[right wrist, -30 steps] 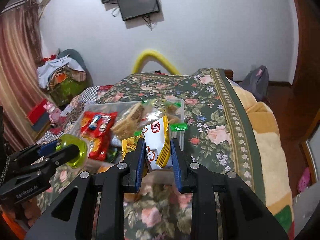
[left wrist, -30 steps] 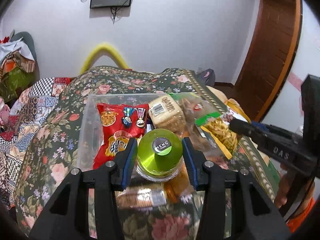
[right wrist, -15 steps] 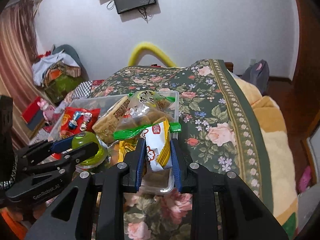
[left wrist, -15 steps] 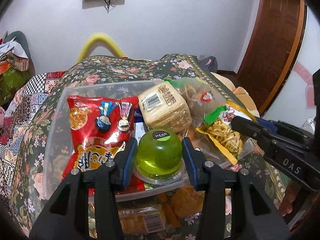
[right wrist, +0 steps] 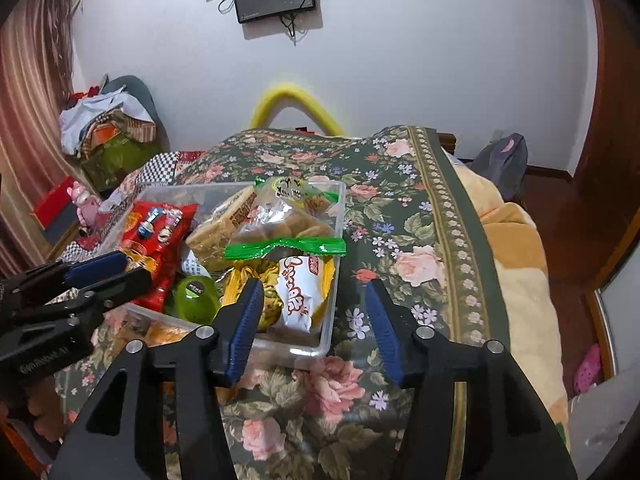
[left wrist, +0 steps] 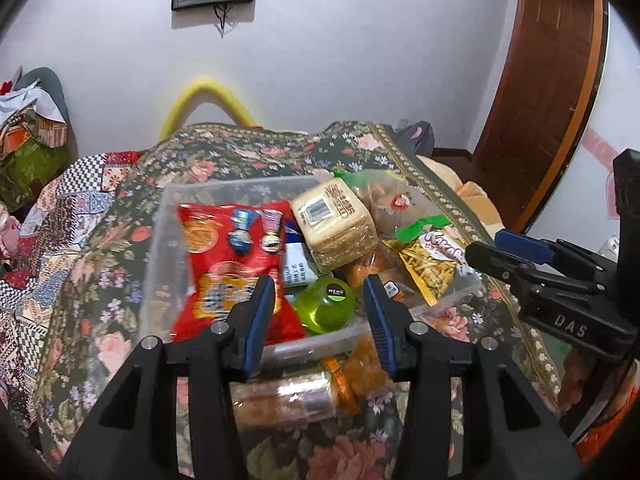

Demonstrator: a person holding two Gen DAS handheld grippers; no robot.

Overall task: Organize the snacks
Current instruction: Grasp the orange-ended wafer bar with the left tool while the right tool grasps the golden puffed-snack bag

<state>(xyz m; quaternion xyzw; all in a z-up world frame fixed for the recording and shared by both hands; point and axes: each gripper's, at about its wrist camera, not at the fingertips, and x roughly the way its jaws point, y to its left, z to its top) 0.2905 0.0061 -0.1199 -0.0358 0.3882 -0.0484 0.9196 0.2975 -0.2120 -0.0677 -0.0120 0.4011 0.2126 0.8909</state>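
A clear plastic bin (left wrist: 157, 248) on the flowered bedspread holds a red chip bag (left wrist: 230, 256), a wrapped cracker block (left wrist: 334, 226), a green jelly cup (left wrist: 326, 304) and a yellow-and-white snack bag with a green top (left wrist: 430, 258). My left gripper (left wrist: 318, 316) is open just above the bin's near edge, the jelly cup lying loose in the bin beyond it. In the right wrist view my right gripper (right wrist: 314, 320) is open over the bin's (right wrist: 328, 328) right wall; the snack bag (right wrist: 298, 288) lies in the bin, and the jelly cup (right wrist: 194, 298) shows to its left.
Several wrapped snacks (left wrist: 288, 398) lie on the bedspread in front of the bin. The bed edge with a yellow blanket (right wrist: 516, 264) runs along the right. A pile of clothes and boxes (right wrist: 108, 128) stands at the left by the wall.
Both grippers have opened. The jelly cup dropped out of the left one into the bin, and the snack bag dropped out of the right one into the bin. Both grippers have drawn back slightly.
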